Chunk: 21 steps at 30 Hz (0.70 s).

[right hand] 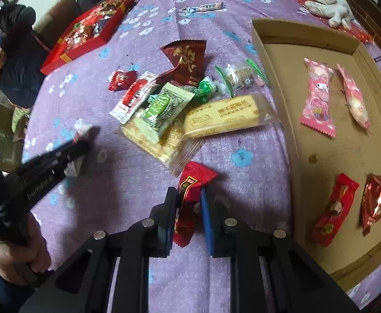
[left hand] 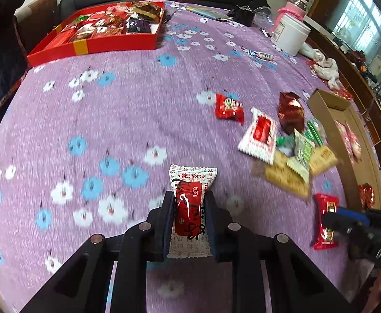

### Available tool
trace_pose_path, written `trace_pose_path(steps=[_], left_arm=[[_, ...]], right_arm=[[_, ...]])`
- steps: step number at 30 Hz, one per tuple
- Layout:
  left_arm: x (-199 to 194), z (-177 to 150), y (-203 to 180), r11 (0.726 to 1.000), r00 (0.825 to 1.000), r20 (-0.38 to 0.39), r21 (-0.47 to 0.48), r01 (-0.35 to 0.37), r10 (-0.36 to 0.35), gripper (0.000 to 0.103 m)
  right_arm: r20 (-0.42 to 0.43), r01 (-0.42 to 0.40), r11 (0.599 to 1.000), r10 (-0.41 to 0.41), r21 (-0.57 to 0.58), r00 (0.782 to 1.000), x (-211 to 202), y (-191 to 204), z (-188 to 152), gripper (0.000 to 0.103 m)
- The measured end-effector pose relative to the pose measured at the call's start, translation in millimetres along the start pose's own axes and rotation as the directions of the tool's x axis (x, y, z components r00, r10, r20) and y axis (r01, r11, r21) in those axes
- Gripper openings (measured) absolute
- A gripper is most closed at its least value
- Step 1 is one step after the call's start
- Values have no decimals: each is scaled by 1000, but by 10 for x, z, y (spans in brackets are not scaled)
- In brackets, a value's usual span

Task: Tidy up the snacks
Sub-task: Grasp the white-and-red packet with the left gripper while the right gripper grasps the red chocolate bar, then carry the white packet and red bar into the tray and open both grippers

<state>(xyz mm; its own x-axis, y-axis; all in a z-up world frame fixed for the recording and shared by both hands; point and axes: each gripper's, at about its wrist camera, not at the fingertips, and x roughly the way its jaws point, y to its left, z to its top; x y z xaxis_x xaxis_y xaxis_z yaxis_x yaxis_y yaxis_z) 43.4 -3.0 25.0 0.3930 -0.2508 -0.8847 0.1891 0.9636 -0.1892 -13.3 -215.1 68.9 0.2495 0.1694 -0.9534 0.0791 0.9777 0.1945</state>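
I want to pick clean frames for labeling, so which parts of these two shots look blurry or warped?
Left wrist view: tablecloth and snack pile smeared by motion, held white-and-red packet sharp. Right wrist view: left gripper blurred, cardboard tray crisp; fisheye bends both.

I see my left gripper [left hand: 189, 203] clamped on a white-and-red snack packet [left hand: 190, 208] above the purple floral cloth [left hand: 127, 109]. Right gripper [left hand: 346, 224] pinches a red packet [left hand: 324, 216] beside the cardboard tray [left hand: 346, 172]. Loose snack pile [left hand: 281, 140] near tray; red box [left hand: 96, 44] far left.
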Motion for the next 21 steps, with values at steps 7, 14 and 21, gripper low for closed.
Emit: trace_pose_path(steps=[7, 14, 21], left_arm=[[-117, -185, -85, 999, 999, 5, 0, 53, -53, 23], [-284, -230, -319, 997, 997, 40, 36, 65, -66, 23], [-489, -228, -584, 998, 996, 73, 42, 52, -55, 23]], right_arm=[[31, -37, 999, 37, 7, 999, -137, 11, -117, 18], [45, -69, 998, 69, -7, 997, -221, 31, -149, 18], [58, -137, 989, 141, -64, 988, -338, 35, -91, 18]])
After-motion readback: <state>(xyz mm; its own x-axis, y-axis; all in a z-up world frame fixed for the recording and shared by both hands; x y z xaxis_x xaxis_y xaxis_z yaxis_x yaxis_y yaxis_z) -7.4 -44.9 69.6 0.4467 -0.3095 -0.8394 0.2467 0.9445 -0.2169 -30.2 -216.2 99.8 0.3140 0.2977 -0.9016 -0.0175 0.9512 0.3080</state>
